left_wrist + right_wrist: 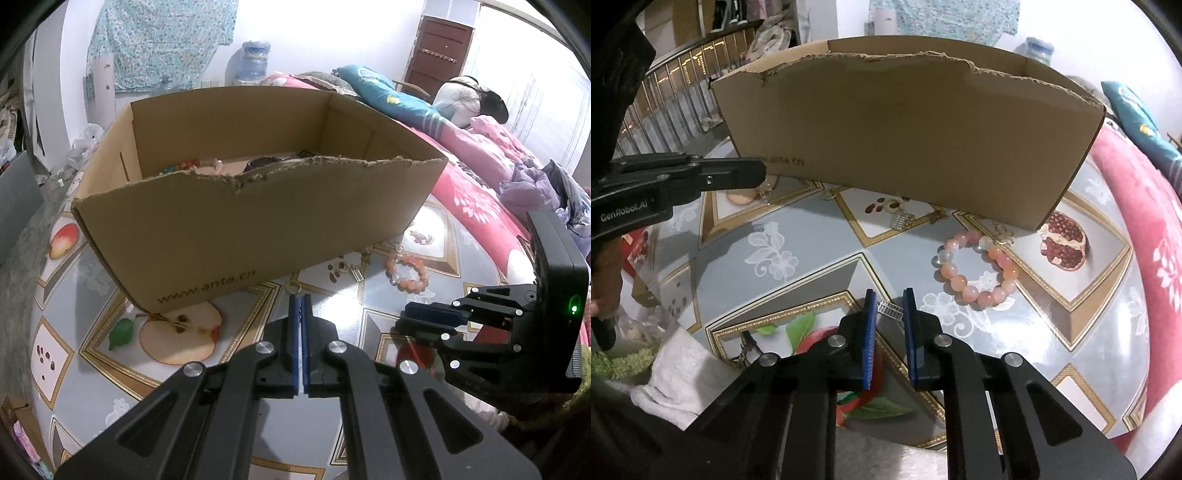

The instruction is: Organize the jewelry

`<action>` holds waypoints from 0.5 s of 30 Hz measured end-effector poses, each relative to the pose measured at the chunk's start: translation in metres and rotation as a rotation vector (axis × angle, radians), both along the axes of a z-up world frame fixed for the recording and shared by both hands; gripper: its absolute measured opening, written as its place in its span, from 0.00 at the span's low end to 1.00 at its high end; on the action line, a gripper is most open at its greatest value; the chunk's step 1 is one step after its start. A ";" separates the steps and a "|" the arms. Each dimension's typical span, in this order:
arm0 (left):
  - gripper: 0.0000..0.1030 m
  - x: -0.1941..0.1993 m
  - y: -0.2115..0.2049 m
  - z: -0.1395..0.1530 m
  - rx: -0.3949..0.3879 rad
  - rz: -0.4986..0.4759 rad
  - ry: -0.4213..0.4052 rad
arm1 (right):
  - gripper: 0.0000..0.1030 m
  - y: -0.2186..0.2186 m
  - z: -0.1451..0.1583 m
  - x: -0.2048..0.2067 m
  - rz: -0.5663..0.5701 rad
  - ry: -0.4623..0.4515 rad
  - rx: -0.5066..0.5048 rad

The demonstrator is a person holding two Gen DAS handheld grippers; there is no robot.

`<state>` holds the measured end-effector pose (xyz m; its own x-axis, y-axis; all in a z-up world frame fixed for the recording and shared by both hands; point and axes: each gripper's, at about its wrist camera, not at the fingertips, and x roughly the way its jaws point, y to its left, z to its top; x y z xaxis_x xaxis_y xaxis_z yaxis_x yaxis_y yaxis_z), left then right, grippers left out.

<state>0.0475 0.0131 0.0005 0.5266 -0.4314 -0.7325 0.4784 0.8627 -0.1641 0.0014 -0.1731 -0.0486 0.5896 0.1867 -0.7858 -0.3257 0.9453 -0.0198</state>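
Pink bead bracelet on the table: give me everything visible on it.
The pink bead bracelet is a closed loop of round, glossy beads, mostly pink and peach with a few pale translucent ones. It lies flat on the patterned tablecloth, just in front of the cardboard box near its right corner, apart from the box wall. A small metal charm lies at its far edge; whether they touch is unclear. No gripper touches it.
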 end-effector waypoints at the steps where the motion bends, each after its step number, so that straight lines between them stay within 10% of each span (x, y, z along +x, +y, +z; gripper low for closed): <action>1: 0.01 0.000 0.000 0.000 0.000 0.000 0.000 | 0.12 0.000 0.000 0.000 0.000 0.002 0.005; 15: 0.01 0.000 0.000 0.000 0.000 0.001 -0.003 | 0.11 -0.017 0.006 0.006 0.008 -0.002 0.032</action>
<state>0.0480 0.0134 0.0006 0.5290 -0.4311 -0.7310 0.4783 0.8630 -0.1628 0.0071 -0.1901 -0.0425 0.5898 0.2164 -0.7780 -0.3333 0.9428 0.0096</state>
